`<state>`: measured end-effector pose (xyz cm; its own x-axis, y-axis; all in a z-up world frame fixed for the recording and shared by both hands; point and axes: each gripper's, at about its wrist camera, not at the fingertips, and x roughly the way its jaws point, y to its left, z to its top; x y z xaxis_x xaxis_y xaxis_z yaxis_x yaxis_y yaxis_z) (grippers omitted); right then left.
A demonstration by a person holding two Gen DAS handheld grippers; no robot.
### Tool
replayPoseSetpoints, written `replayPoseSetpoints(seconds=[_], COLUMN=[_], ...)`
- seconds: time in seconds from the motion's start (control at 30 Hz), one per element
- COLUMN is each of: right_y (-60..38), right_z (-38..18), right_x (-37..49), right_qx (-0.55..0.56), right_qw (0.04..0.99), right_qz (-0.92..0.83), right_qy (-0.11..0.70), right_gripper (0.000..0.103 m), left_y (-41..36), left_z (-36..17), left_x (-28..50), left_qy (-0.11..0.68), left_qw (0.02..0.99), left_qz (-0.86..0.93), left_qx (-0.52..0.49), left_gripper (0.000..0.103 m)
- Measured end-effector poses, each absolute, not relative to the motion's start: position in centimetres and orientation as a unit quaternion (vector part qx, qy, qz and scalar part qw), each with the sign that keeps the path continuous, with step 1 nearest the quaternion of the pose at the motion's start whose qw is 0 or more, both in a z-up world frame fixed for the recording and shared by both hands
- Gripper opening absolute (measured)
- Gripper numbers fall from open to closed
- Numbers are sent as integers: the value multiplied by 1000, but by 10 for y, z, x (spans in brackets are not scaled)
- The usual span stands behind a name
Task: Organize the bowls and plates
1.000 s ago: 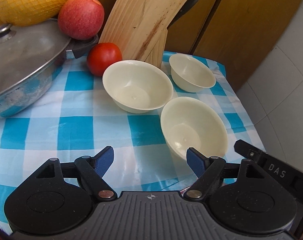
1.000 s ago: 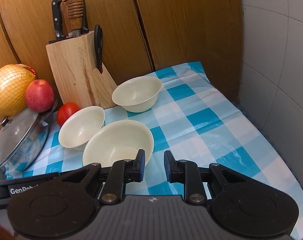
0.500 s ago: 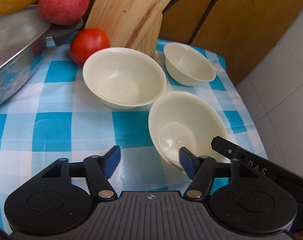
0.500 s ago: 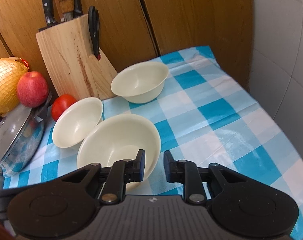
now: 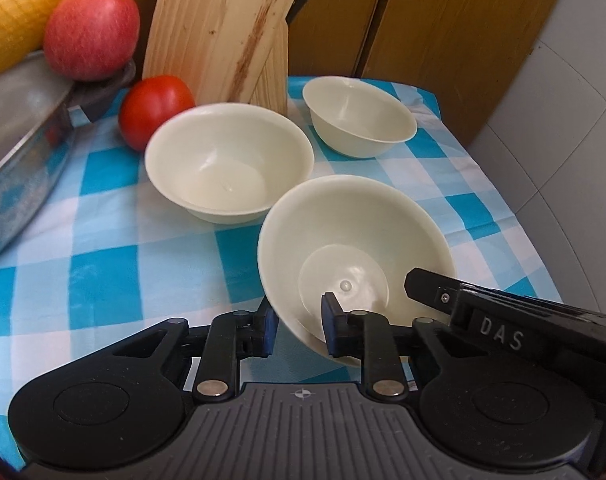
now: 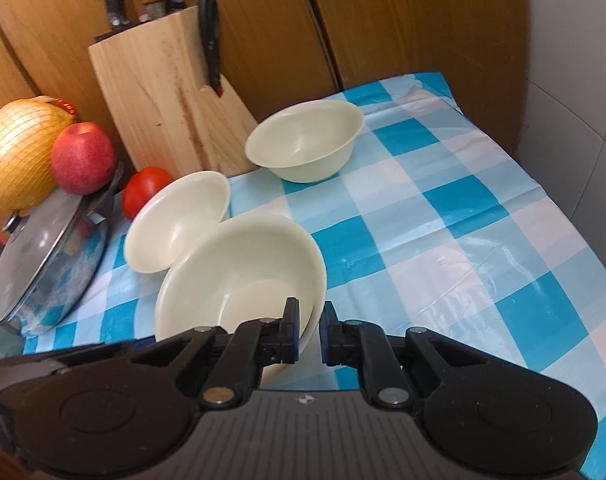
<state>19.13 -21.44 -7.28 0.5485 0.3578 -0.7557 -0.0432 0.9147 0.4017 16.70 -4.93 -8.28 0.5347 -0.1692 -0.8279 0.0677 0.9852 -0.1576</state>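
Where our left tongs (image 5: 296, 322) sit at the lower centre of the left wrist view, we log them as having just been closing and now pinched on the near rim of the nearest cream bowl (image 5: 355, 252), one blue pad outside the wall and one inside. That bowl is tipped, its far rim higher in frame than the gripped edge. Our right tongs (image 6: 311, 330) sit at the lower centre of the right wrist view, narrow, clamped on the same bowl's rim at its lower right, left pad inside and right pad outside; their black body also enters the left wrist view from the lower right.

Items further out, in order:
- second cream bowl (image 5: 229, 164), centre of the left wrist view, upright on the blue-and-white checked tablecloth (image 5: 103, 240); in the right wrist view its rim is overlapped by the gripped bowl, contact not clear.
- third cream bowl (image 5: 359, 116), upper right of centre, upright, apart from the others.
- tomato (image 5: 155, 110), just left of the second bowl.
- wooden knife block (image 6: 167, 96), behind the bowls, knife handles and scissors in it.
- lidded steel pan (image 6: 47, 264), left edge.
- red apple (image 6: 83, 158) resting on the pan's handle, beside a netted yellow fruit (image 6: 21, 152).
- wooden panelling (image 6: 383, 20) across the top of the frame.
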Motion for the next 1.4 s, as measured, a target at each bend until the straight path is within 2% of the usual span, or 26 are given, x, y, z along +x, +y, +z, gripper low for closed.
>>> replayPoseSetpoints(seconds=[0.47,0.9,1.4], right_y=[-156,-101,-86], right_z=[-49,-57,-56], right_x=[158,127,117], right_qx=[166,118,105], right_qw=[849,828,822], right_qz=[211,263,283], right_qy=[455,481,484], right_gripper=[12,13,15], left_y=[16,62,77], left_z=[-50,-62,-66], left_x=[114,68,53], left_qy=[460,478,486], left_qw=[883,872,867], left_qz=[-21,26,38], left_qx=[-89,-99,-101], left_gripper=[33,38,39])
